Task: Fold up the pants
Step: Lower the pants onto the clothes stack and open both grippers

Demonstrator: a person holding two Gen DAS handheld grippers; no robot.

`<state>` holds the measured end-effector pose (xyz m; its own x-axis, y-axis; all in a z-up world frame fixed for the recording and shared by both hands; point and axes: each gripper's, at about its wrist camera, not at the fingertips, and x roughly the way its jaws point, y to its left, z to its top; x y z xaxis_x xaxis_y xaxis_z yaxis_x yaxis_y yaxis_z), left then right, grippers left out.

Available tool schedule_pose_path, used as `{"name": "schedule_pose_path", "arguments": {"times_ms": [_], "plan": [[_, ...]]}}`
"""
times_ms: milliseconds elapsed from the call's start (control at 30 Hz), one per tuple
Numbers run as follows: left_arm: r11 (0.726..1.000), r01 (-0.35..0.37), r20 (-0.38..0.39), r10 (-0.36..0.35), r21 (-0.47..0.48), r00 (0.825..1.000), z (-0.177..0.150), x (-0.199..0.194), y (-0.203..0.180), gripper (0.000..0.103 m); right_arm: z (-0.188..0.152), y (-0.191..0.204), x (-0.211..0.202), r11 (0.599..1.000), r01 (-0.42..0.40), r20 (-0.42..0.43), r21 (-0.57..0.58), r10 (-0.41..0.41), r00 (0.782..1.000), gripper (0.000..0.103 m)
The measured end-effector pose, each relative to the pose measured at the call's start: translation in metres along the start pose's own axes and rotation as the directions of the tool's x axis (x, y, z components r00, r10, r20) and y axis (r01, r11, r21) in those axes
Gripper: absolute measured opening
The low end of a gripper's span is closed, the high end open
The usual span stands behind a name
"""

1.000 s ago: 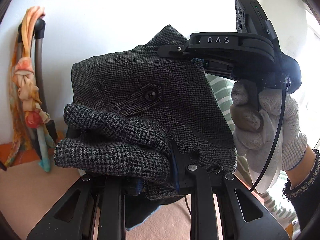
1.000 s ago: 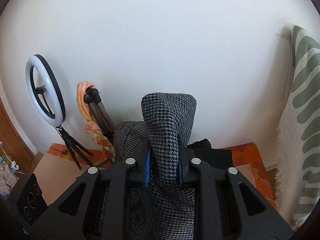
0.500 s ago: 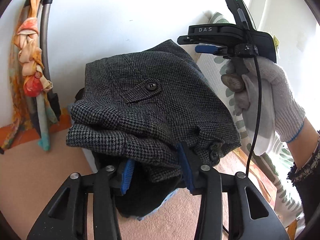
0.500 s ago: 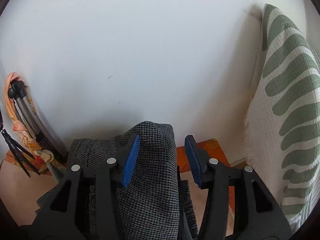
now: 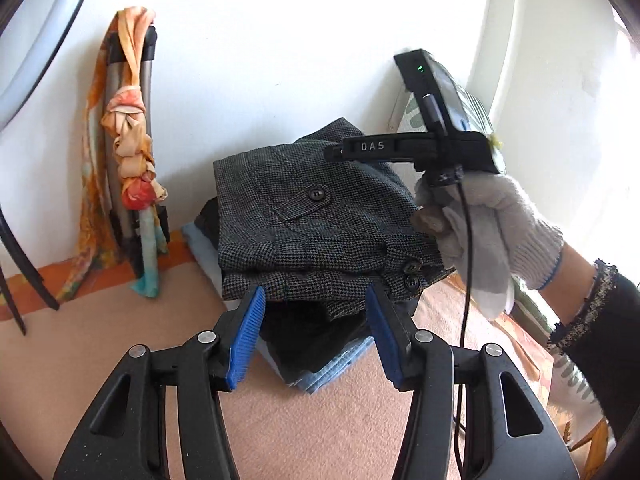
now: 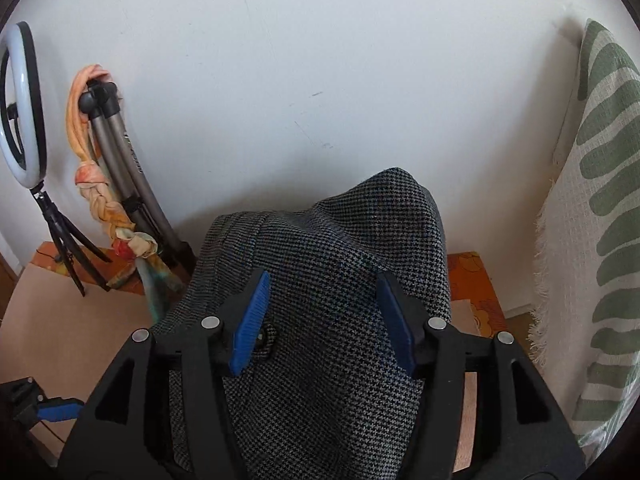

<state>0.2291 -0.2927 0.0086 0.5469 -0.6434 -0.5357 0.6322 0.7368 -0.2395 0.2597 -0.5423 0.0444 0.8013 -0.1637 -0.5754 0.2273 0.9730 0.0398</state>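
Currently the folded houndstooth pants (image 5: 320,220) rest on top of a stack of folded garments (image 5: 320,360) on the tan floor covering (image 5: 100,360), near the white wall. Left gripper (image 5: 316,334): jaws have just been opening and stand apart, blue pads clear of the fabric, just short of the pants' near edge. Right gripper (image 6: 324,320): jaws have likewise just been opening; pants cloth lies between the spread pads, not pinched. A gloved hand (image 5: 484,232) holds the right gripper beside the stack.
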Motion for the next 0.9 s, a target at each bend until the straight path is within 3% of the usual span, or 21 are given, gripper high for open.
{"name": "schedule_pose_path", "arguments": {"times_ms": [167, 267, 467, 700, 900], "plan": [[1.000, -0.019, -0.015, 0.019, -0.008, 1.000, -0.003, -0.016, 0.012, 0.051, -0.020, -0.034, 0.046, 0.993, 0.104, -0.090, 0.062, -0.098, 0.991, 0.058], [0.999, -0.033, -0.018, 0.033, -0.004, 0.999, -0.004, -0.022, 0.018, 0.051, -0.032, -0.052, 0.042, 0.988, 0.082, -0.068, 0.128, -0.074, 0.995, 0.064], [0.999, -0.046, -0.025, 0.046, -0.028, 0.999, -0.003, -0.038, 0.014, 0.052, -0.028, -0.047, 0.002, 0.987, 0.106, -0.022, 0.120, -0.104, 0.994, 0.065], [0.995, -0.098, 0.016, 0.099, -0.035, 0.995, -0.007, -0.098, -0.001, 0.076, -0.042, -0.017, -0.073, 0.989, 0.070, 0.050, 0.127, -0.077, 0.996, 0.070], [0.986, -0.163, 0.058, 0.165, -0.035, 0.985, -0.024, -0.149, -0.011, 0.082, -0.070, 0.021, -0.132, 0.992, 0.049, 0.089, 0.117, -0.059, 0.994, 0.080]]}}
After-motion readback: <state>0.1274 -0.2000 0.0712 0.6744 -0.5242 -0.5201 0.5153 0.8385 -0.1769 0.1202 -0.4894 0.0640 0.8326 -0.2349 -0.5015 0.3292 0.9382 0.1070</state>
